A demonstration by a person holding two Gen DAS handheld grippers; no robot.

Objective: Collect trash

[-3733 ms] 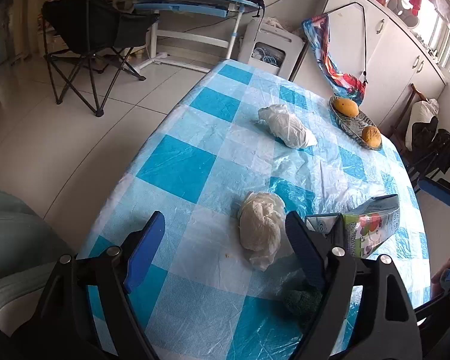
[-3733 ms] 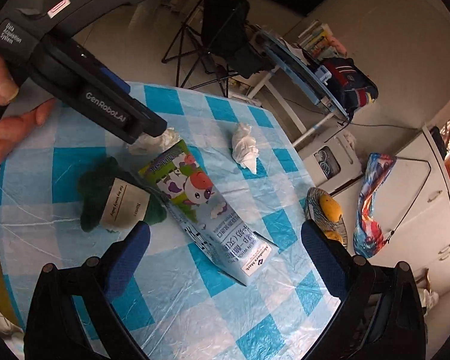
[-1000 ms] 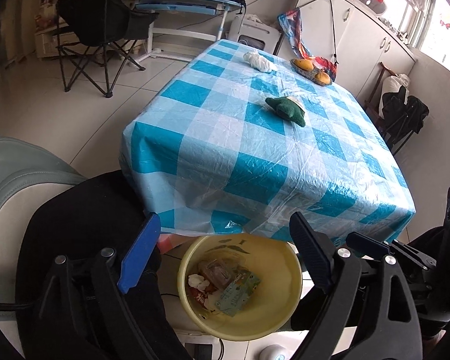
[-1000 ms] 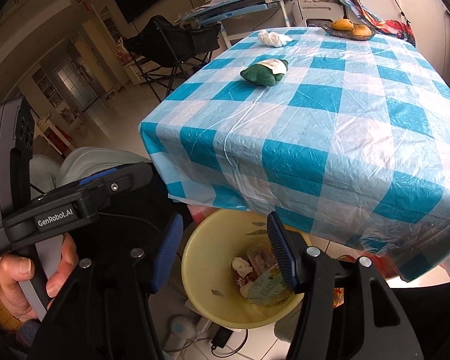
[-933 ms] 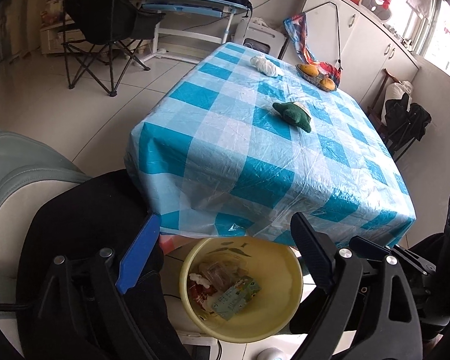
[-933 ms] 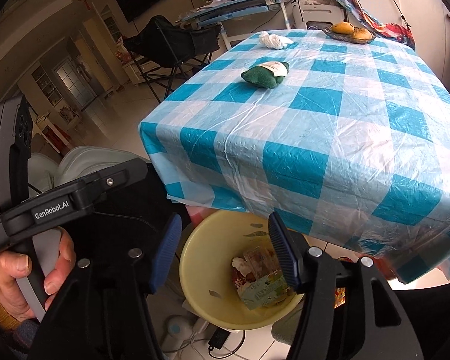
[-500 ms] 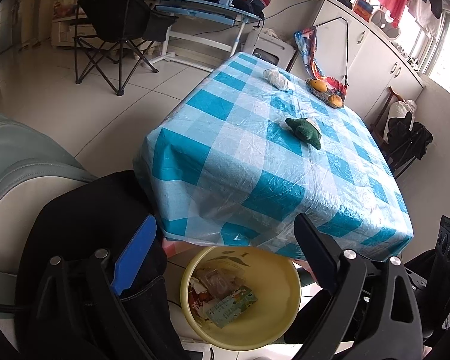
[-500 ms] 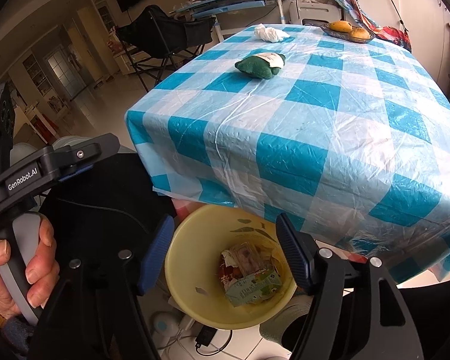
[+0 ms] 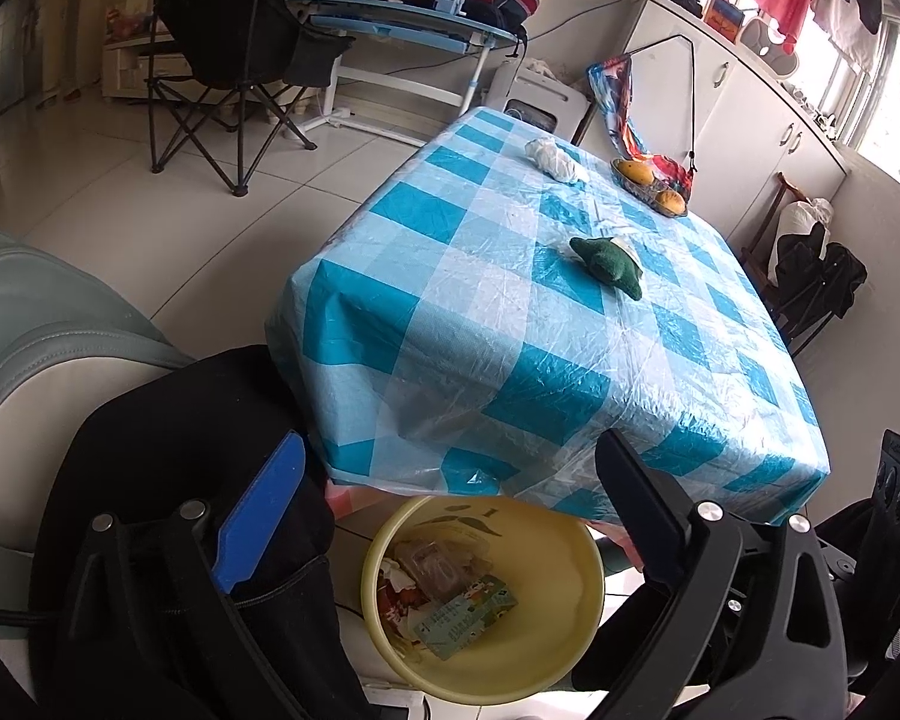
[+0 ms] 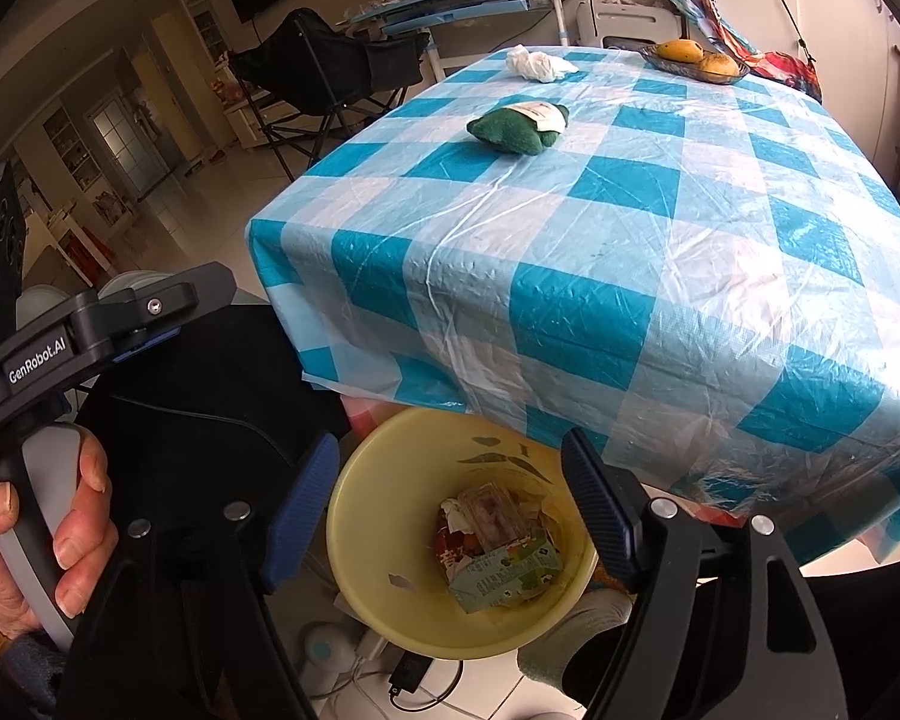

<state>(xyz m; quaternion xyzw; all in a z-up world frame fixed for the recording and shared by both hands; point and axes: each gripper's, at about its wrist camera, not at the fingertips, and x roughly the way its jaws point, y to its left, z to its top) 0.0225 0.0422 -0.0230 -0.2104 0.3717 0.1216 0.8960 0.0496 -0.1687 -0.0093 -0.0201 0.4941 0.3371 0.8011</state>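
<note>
Trash lies in the yellow bin (image 10: 354,516) on the floor, below the near edge of the table (image 9: 510,324): a green carton (image 10: 504,576) on top of some wrappers. My left gripper (image 9: 450,510) and my right gripper (image 10: 450,492) both hang over the bin, their jaws apart and opening, with nothing between them. On the checked tablecloth, farther away, a green bag (image 9: 609,264) and a white crumpled bag (image 9: 551,157) remain, and beyond them a fruit dish (image 9: 648,187).
</note>
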